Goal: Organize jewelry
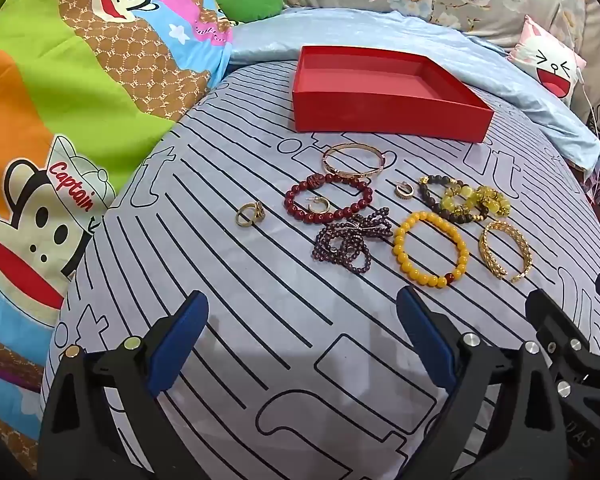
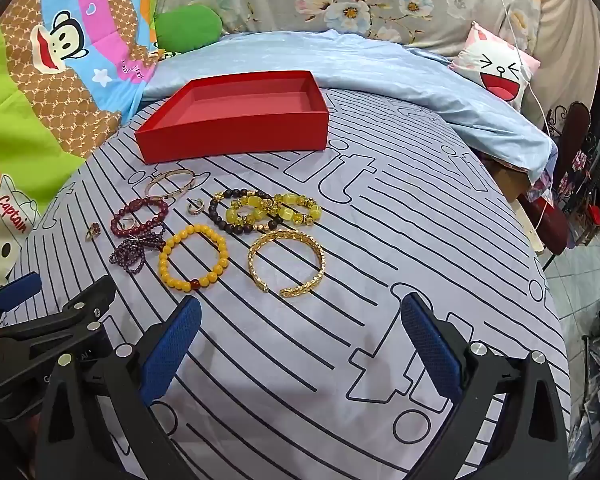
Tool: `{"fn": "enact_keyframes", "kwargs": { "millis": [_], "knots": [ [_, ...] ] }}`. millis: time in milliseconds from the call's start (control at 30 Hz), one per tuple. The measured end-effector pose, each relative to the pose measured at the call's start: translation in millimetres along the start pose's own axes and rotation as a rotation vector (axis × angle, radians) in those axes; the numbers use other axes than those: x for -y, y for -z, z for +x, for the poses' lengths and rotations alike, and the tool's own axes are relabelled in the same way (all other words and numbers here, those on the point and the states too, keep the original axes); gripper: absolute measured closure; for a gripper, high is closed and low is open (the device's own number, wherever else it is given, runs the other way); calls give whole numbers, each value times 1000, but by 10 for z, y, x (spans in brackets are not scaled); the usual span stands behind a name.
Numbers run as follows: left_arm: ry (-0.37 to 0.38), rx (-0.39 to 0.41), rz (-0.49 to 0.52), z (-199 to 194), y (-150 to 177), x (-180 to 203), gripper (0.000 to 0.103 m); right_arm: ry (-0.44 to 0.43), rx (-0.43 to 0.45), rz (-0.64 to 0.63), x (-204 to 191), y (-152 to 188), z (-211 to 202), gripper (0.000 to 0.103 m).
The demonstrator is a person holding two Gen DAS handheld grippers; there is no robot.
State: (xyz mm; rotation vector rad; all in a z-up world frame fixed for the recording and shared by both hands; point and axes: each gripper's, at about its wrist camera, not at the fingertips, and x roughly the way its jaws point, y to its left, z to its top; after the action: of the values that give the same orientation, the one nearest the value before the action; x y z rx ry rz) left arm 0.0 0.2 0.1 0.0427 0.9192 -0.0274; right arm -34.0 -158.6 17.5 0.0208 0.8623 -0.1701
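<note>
left gripper [image 1: 302, 332] and right gripper [image 2: 300, 336], side by side above a striped bedsheet [image 1: 260, 300], both tilted downward, jaws spread wide with nothing between them. judged stage: the start of the task, since no piece is yet in the red box [image 1: 384, 114]. the box, shallow, square-cornered, of matt card, lies empty at the far side of the sheet, its open top upward, probably set there as the place to gather the pieces.

the jewelry lies loose between the grippers and the box, in a rough cluster, most pieces apart but some touching. nearest the right gripper: an open gold cuff [image 2: 286, 264], woven in texture, rigid, with a gap in its ring. beside it a yellow bead bracelet [image 2: 192, 258], smooth round beads with one dark red bead. behind these, a dark bead bracelet [image 2: 220, 216] and translucent yellow-green bead bracelets [image 2: 276, 206] overlap in a heap. a purple bead strand [image 1: 350, 240] lies looped and tangled, touching a dark red bead bracelet [image 1: 328, 198], inside which sits a small gold hoop earring [image 1: 318, 205]. a second hoop earring [image 1: 401, 190] lies by itself. a thin rose-gold bangle [image 1: 354, 160] lies closest to the box. a gold ring [image 1: 250, 215] sits apart on the left gripper's side.

judged handling: the beaded pieces will sag when lifted; the cuff and bangle keep their shape; the ring and earrings call for a fine pinch.
</note>
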Motion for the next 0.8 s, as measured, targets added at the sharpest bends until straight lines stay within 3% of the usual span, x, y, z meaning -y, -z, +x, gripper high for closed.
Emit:
{"fn": "enact_keyframes", "kwargs": {
  "millis": [800],
  "knots": [
    [-2, 5, 3, -46, -29, 32, 14, -11, -2, 20, 39, 5, 10, 6]
  ]
}}
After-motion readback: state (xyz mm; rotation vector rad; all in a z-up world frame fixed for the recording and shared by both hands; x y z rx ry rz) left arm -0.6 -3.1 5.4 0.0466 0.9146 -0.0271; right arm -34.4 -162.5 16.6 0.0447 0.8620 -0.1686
